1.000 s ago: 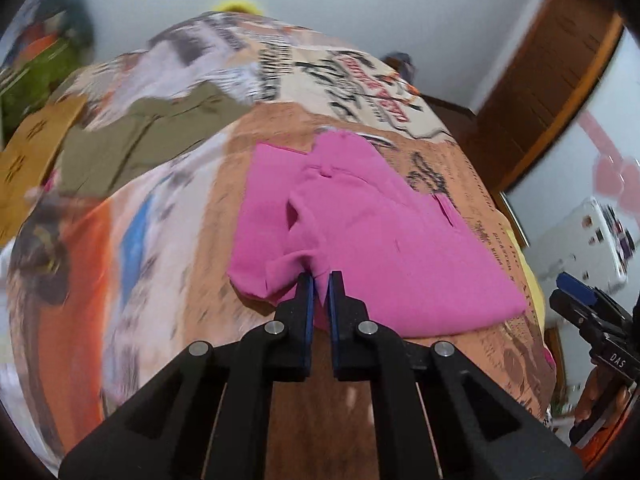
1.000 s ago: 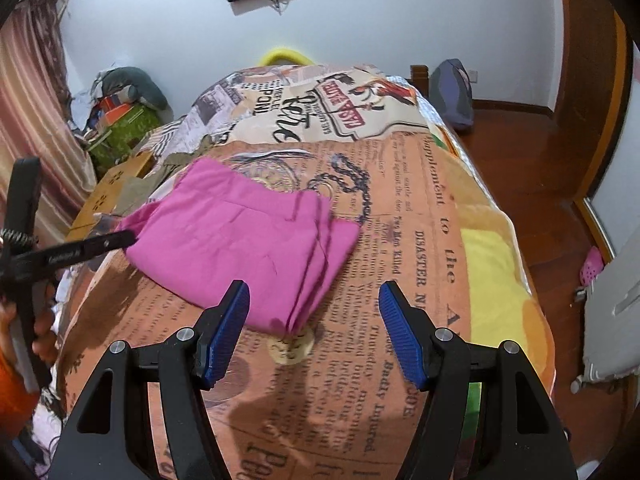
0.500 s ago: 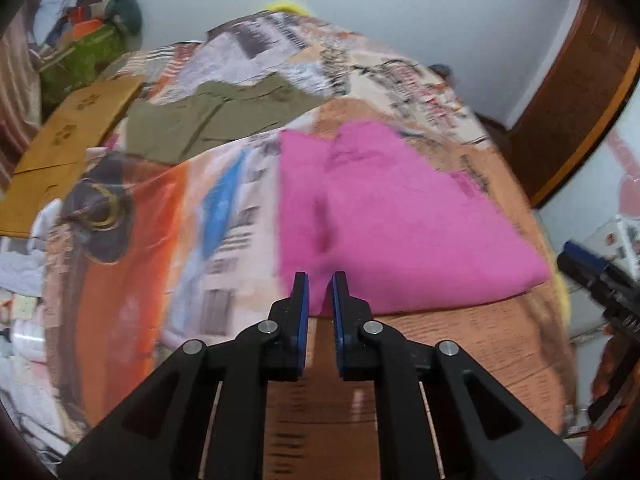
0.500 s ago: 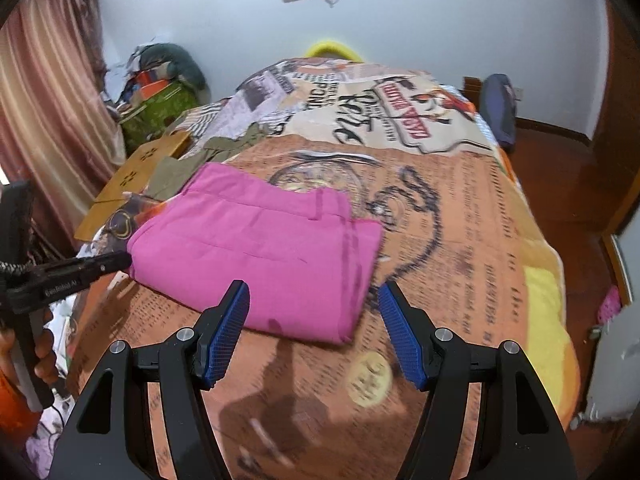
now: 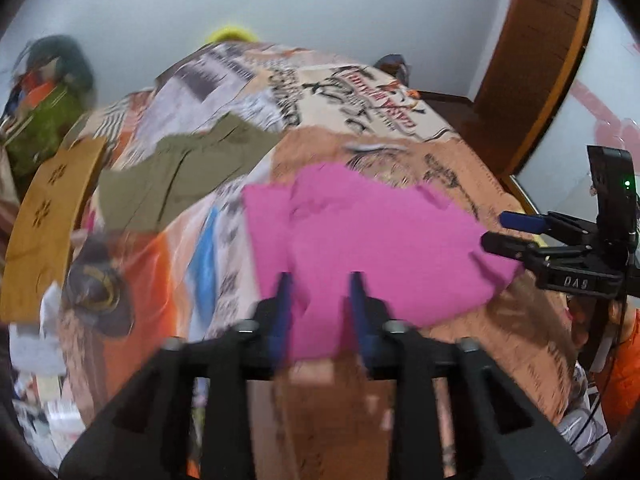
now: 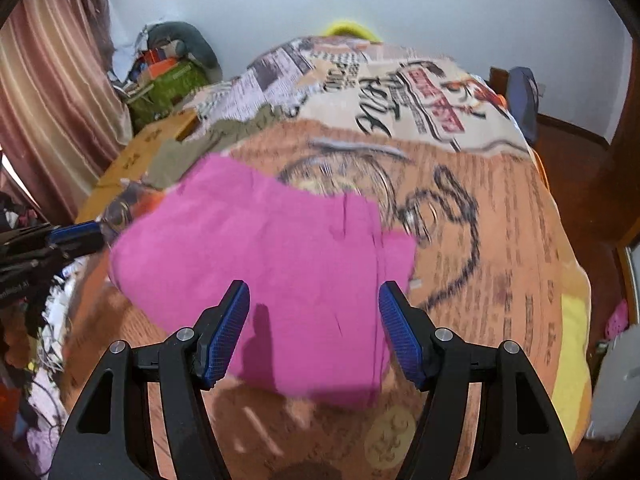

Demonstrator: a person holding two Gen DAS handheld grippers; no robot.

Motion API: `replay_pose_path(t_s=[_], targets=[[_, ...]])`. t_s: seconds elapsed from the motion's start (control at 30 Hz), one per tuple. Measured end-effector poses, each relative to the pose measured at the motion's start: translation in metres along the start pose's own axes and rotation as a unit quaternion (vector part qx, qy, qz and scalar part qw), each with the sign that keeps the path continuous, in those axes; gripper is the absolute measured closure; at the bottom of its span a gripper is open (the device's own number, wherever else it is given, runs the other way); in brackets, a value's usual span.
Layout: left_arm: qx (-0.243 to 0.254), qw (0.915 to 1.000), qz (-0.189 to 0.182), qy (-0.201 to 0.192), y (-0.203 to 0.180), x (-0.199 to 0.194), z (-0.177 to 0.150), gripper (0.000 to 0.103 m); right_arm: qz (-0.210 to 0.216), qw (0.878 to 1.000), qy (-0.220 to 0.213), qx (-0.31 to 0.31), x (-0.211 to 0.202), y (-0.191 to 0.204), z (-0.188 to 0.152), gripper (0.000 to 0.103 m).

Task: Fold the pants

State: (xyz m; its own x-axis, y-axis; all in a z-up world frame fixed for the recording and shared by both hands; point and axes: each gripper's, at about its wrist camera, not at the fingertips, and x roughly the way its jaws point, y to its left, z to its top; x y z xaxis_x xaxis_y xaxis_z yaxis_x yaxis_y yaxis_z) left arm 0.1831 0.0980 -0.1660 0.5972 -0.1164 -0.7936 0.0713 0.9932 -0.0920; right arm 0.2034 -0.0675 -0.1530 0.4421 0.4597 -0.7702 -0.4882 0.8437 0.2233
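Pink pants (image 6: 280,264) beneath right tool (image 6: 314,330)

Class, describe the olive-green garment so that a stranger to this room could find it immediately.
Start at the bed with the newspaper-print cover. Behind the pink pants, toward the bed's left edge, lies the olive-green garment. It is the only dull green cloth on the bed, beside a tan cardboard sheet.

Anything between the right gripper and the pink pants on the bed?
Nothing visible. The right gripper hangs open over the near edge of the pink pants, no object between them. The olive garment lies beyond, and the left gripper sits off the pants' far side.
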Motion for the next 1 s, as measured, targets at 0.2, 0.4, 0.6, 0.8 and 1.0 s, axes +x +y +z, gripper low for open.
replay_pose_path(t_s=[0.2, 0.4, 0.6, 0.8, 1.0], targets=[[0.029, 0.9989, -0.035, 0.012, -0.022, 0.036, 0.033, 0.058, 0.043, 0.999, 0.016, -0.001, 0.022, 0.003, 0.021, 0.040], [0.052, 0.9963, -0.041, 0.056, -0.028, 0.081, 0.029, 0.058, 0.038, 0.997, 0.053, -0.029, 0.051, 0.005, 0.021, 0.040], [0.064, 0.9956, -0.054, 0.041, -0.018, 0.072, 0.015, 0.058, 0.051, 0.997, 0.064, -0.014, 0.045, -0.008, 0.007, 0.040], [0.050, 0.9978, -0.024, 0.035, 0.001, 0.055, 0.000, 0.057, 0.017, 0.998, 0.066, -0.014, 0.024, -0.020, -0.011, 0.040], [0.013, 0.9992, -0.008, 0.037, 0.029, 0.039, -0.025, 0.049, -0.018, 0.998, 0.059, 0.011, 0.001, -0.042, -0.032, 0.040]])
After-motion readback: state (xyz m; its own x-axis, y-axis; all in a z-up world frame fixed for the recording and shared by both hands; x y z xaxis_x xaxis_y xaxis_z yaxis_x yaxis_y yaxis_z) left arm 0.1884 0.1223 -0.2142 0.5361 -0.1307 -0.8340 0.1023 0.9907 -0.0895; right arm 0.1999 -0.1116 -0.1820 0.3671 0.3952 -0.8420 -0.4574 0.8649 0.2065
